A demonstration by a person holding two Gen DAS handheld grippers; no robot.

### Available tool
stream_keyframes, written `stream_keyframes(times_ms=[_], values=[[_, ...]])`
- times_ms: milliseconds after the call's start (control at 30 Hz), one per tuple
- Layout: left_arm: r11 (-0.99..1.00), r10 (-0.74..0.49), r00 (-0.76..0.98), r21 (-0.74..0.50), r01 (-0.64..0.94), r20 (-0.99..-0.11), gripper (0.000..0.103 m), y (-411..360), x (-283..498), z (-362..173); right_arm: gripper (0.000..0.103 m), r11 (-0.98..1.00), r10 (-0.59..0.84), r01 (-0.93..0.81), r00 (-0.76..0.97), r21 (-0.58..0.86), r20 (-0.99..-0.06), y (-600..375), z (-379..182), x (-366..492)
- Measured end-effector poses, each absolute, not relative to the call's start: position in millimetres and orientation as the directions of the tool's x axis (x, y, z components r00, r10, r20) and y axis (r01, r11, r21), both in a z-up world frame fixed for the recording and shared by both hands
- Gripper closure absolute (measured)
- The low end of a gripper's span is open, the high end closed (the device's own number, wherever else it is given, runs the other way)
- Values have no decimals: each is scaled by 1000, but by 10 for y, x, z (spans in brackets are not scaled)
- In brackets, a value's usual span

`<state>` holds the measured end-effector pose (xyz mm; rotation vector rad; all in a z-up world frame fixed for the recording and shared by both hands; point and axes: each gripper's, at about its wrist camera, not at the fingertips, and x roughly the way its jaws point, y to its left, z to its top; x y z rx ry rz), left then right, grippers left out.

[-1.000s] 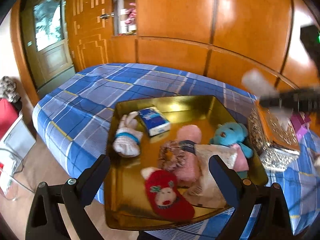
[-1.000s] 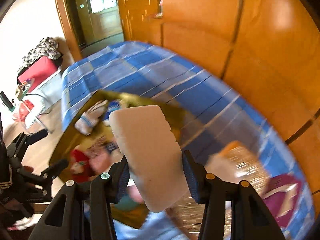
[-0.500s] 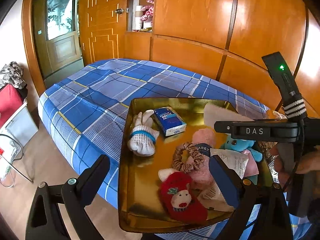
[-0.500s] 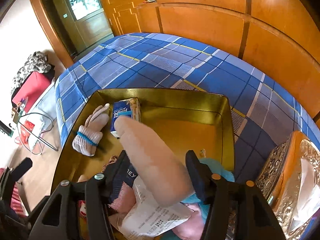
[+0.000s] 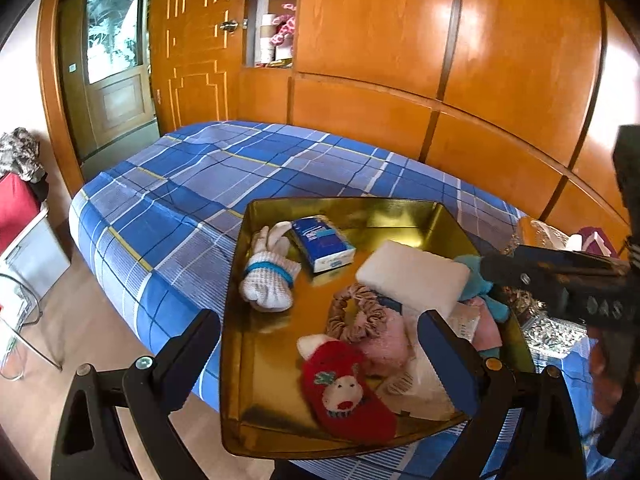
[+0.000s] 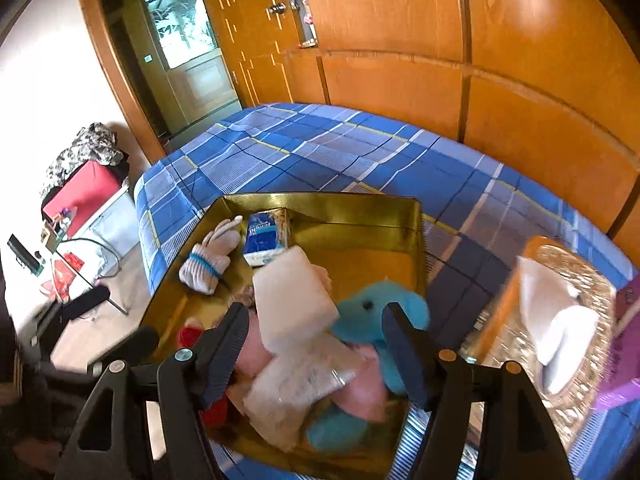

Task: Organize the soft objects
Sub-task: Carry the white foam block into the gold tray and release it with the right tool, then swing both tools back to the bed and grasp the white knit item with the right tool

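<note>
Your right gripper (image 6: pixel 316 344) had just been opening, white sponge (image 6: pixel 290 300) released, lying atop the pile in the gold tray (image 6: pixel 320 202), right of centre. Light, squashy; pinch its long sides. Left gripper (image 5: pixel 320 356) spread, empty.

i am seeing a bright daylit room; strong glare is shining on the wooden wall panels (image 5: pixel 516 40) and the white wall (image 6: pixel 48 80) is washing out. the fisheye is bending the edges, with dark corners. the right wrist view is blurring near the tissue box (image 6: pixel 560 300).
</note>
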<state>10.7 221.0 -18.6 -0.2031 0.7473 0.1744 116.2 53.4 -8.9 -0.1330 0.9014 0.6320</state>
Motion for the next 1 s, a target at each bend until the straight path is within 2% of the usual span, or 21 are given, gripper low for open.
stream_keyframes(times_ms=[167,467,800,1000], values=[[978,52,732,-114,-175,-679,3,2041,76,-131,33,808,440,-582,496,89,-749,222,-50,872],[997,-32,727,-72,-24,-685,3,1549,-3,-96,33,875,366,-480,564,67,-741,-579,-27,687],[986,-135,705,-27,162,-696,3,985,-86,-77,33,963,241,-249,633,101,-736,-1671,10,672],[965,-188,686,-2,263,-703,3,638,-93,-42,33,986,139,-17,647,169,-750,-2568,-60,646]])
